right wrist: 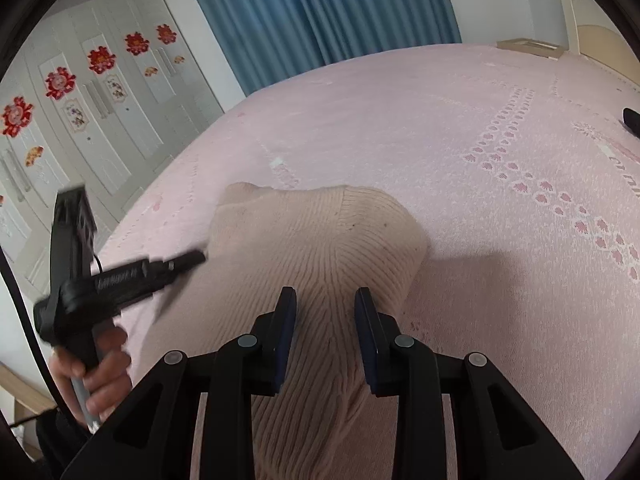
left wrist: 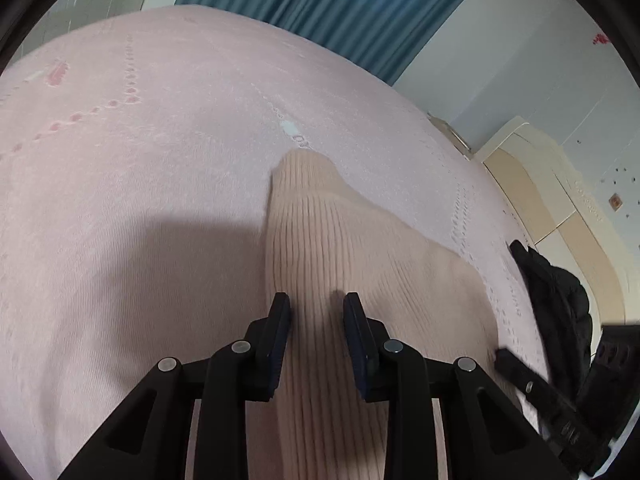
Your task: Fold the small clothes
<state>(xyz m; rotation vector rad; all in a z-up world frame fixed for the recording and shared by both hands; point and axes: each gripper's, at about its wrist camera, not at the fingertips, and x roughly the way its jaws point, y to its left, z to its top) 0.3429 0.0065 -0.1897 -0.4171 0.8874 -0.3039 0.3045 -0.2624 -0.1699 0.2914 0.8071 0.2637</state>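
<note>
I have the knit (left wrist: 320, 248) lying flat on the pink bed (left wrist: 140, 160), so the cover bears it while I fold. Both my left gripper (left wrist: 317, 312) and right gripper (right wrist: 326, 306) hang spread and empty above it, I judge ready to pinch an edge.

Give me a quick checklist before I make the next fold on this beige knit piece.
1. Left gripper open over the beige knit garment: ok.
2. Right gripper open over it: ok.
3. Fabric held in either pair of jaws: not ok, nothing pinched.
4. Garment lying flat on the pink bedspread: not ok, already bunched and humped.
5. Garment's near edge visible: cannot tell, hidden under the grippers.
</note>
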